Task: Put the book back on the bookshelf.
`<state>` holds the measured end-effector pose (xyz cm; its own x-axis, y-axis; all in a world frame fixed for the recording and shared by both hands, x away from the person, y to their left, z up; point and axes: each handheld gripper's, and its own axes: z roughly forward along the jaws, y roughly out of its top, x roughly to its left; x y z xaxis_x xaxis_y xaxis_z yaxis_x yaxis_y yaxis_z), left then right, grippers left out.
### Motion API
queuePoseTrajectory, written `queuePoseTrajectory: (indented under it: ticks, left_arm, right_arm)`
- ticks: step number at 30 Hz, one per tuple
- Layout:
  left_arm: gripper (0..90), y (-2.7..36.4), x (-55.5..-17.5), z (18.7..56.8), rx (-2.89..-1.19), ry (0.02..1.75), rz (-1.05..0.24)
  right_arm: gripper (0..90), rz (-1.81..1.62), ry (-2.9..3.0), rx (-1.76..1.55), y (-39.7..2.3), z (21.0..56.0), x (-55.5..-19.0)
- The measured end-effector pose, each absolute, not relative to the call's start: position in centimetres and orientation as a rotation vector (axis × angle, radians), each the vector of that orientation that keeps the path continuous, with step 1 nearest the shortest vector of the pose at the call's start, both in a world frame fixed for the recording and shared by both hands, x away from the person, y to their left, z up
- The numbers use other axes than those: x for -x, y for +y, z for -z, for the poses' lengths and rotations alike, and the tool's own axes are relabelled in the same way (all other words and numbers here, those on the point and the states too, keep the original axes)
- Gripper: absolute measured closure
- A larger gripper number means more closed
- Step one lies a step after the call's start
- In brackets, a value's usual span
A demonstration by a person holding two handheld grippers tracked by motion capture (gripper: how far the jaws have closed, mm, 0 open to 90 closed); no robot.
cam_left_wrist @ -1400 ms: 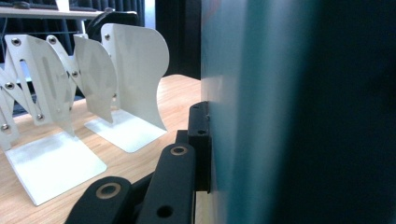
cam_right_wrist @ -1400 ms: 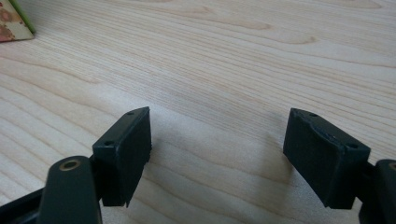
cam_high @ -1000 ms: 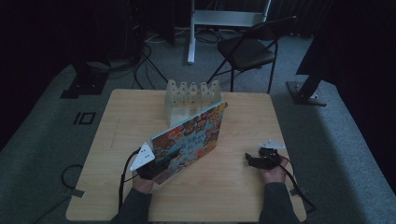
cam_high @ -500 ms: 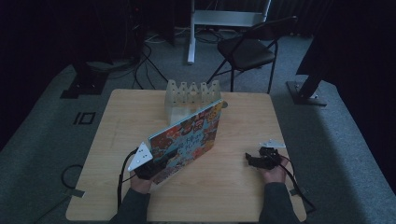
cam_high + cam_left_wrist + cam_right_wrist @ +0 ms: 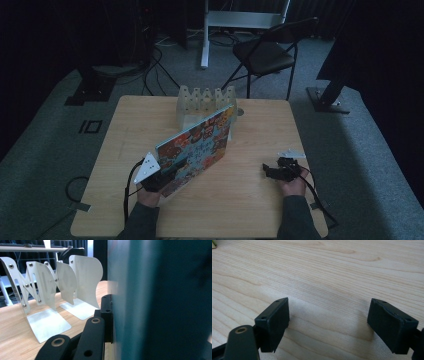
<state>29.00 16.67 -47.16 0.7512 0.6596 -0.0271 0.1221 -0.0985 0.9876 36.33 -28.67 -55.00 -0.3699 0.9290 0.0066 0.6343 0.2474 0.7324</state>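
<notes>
Your left gripper (image 5: 167, 172) is clamped on the near-left corner of the colourful illustrated hardcover book (image 5: 197, 147), tilted up mid-table. Steer it into the white metal divider rack (image 5: 202, 102) at the far edge; right gripper (image 5: 272, 171) rests released, near right.

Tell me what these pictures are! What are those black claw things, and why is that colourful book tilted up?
A person sits at a wooden table holding a gripper in each hand, like big tongs. One picture comes from a camera high above. The other two come from small cameras riding on each gripper. The left gripper is shut on the colourful book, holding it tilted up; close up, you see its black jaw pressed against the book's cover. The right gripper is open with nothing in it, resting low over the table. Behind the book stands a white metal book rack.
</notes>
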Motion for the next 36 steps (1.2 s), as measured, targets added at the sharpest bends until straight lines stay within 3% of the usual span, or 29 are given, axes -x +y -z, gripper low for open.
queuePoseTrajectory:
  ticks: [8, 36]
  left_arm:
    - [81.2, 16.94, -28.93, 47.03, -1.626, 0.645, -0.516]
    - [81.2, 17.64, -28.64, 47.07, -1.608, 0.708, -0.580]
  right_arm:
    - [13.1, -0.910, 2.101, -1.428, -28.66, 55.04, -36.44]
    - [12.9, -0.910, 2.102, -1.429, -28.64, 55.04, -36.46]
